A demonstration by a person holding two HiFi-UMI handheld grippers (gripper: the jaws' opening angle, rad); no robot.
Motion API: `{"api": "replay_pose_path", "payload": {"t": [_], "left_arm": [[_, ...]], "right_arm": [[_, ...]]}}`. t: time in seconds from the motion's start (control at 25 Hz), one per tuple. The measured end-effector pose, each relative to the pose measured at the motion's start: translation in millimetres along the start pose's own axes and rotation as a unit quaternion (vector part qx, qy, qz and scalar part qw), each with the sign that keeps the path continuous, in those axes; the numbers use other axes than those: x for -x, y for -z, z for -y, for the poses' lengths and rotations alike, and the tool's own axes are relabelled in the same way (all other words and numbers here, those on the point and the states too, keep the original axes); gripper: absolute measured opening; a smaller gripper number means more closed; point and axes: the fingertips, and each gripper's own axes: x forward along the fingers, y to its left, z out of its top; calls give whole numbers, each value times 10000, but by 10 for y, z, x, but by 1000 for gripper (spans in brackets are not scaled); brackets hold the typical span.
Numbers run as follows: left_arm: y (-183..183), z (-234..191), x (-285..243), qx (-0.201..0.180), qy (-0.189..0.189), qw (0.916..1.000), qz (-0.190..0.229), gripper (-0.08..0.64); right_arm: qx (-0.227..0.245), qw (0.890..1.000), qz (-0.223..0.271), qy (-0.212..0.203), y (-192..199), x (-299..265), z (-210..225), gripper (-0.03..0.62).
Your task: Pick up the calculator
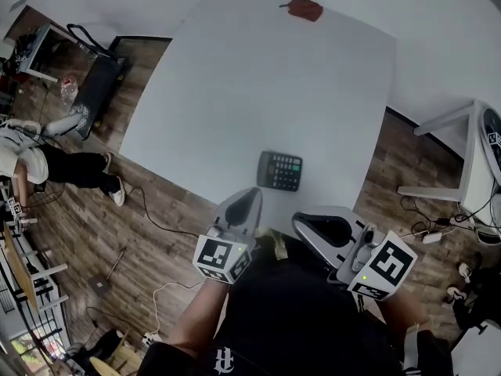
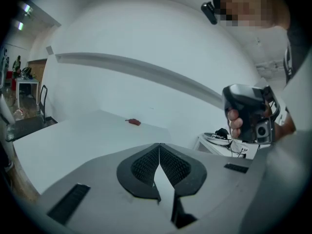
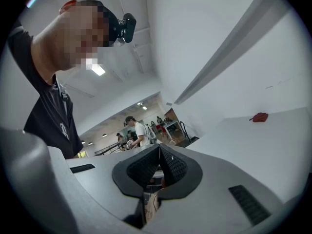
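The large white table [image 1: 258, 77] fills the middle of the head view, over a wood-plank floor [image 1: 156, 210]. At its near edge the left gripper [image 1: 244, 204] and the right gripper [image 1: 317, 225] are held side by side, close to the person's body. Each gripper's own view shows its jaws pressed together with nothing between them. The dark calculator [image 1: 279, 171] lies flat on the table near that near edge, just beyond the two grippers and touched by neither. A small red object [image 1: 304, 9] sits at the table's far edge.
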Motion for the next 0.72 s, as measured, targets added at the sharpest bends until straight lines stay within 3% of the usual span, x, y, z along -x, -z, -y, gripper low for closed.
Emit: {"api": "replay_pose_path", "payload": {"t": [0.4,0.72], "left_arm": [[834,-761,-689,527,77,9936,-994,8],[1388,-1118,-1118,948,310,9785,-1806,103]], "right_arm": [[-489,9972,-305,469,251,-169,400,14],[-801,9915,-494,894,434,-298,681,14]]}}
